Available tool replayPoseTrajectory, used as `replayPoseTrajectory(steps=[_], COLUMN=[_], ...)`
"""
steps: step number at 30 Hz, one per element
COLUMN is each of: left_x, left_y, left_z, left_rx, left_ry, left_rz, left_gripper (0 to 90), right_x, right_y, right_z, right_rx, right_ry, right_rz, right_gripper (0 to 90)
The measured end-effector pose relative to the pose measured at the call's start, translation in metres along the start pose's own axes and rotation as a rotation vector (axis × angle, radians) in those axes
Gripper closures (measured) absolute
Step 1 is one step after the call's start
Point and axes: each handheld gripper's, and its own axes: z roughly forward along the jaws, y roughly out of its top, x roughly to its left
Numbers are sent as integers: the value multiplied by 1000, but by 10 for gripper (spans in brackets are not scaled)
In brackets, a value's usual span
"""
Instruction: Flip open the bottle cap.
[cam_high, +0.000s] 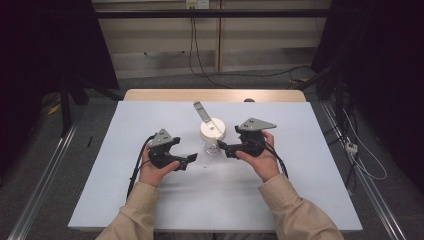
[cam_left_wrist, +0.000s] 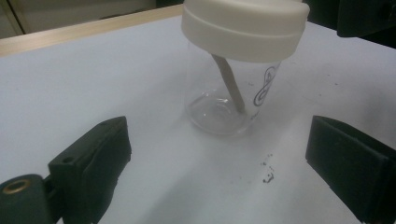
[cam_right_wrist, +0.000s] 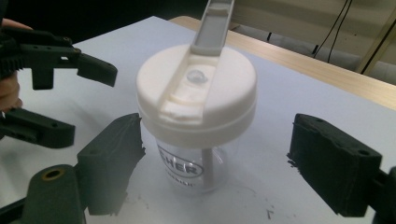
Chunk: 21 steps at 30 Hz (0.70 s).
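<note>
A clear plastic cup (cam_high: 212, 145) with a white lid (cam_high: 212, 130) stands upright at the middle of the white table. Its flip cap (cam_high: 200, 111) is raised, and a grey straw (cam_left_wrist: 229, 81) slants inside. My left gripper (cam_high: 188, 161) is open just left of the cup, with the cup (cam_left_wrist: 224, 93) a short way ahead of its wide jaws (cam_left_wrist: 219, 163). My right gripper (cam_high: 223, 149) is open at the cup's right side. In the right gripper view the cup (cam_right_wrist: 198, 98) stands between and just ahead of the open jaws (cam_right_wrist: 222, 163), untouched. The left gripper (cam_right_wrist: 81, 100) shows beyond it.
The white table top (cam_high: 300, 165) has a wooden strip (cam_high: 215, 95) along its far edge. A few dark specks (cam_left_wrist: 267, 175) lie on the surface near the cup. Cables (cam_high: 360, 155) trail on the floor to the right.
</note>
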Motion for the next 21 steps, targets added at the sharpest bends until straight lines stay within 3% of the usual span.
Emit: replayPoseTrajectory(steps=[17, 21], left_x=[6, 7], left_y=[-13, -15], left_z=[-24, -29], left_rx=[30, 29], left_ry=[23, 19], left_rz=[6, -9], left_gripper=[65, 65], right_x=[-13, -15], right_y=[-35, -42], right_z=[-22, -28], right_rx=[21, 23], right_ry=[-11, -23], right_rz=[36, 39], right_gripper=[160, 160])
